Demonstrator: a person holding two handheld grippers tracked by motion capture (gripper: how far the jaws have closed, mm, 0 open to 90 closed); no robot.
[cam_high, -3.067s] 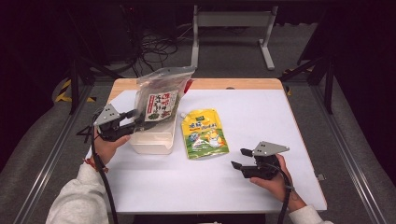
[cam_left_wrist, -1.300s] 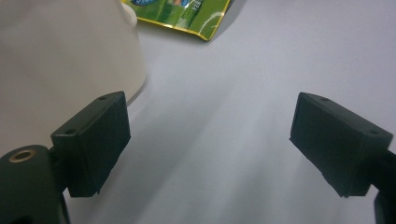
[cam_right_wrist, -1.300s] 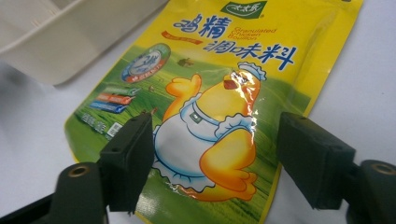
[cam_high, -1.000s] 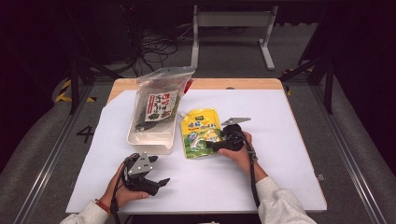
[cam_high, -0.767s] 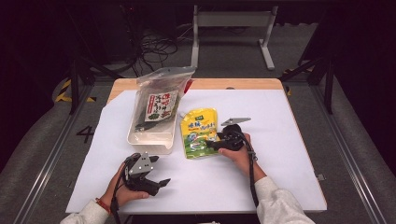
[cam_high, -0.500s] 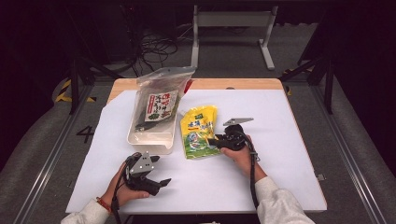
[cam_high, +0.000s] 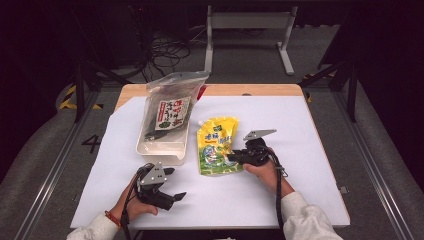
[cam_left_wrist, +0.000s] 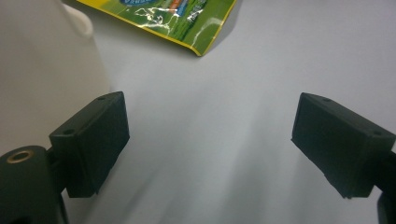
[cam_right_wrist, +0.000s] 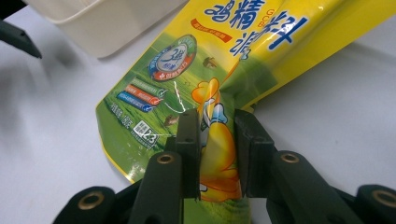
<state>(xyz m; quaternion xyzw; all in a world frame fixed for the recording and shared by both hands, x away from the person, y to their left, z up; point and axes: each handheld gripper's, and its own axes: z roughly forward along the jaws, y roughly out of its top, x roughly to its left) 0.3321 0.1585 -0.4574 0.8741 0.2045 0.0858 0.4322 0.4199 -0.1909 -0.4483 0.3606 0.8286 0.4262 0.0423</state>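
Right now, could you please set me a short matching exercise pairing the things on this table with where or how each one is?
Things:
1. yellow pouch
2. seaweed bag
3. left tongs
4. white bin

States:
a. open over bare table
b. leaning out of the bin
c. pinched at one edge by the right tongs, which have just been closing
d. left of the pouch

Pairs: 1-c, 2-b, 3-a, 4-d

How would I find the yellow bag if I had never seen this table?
Start at the white table and find the white tub with a clear packet. Just right of it lies the yellow bag, pinched by the right tool. It is the only bright yellow-and-green thing there.
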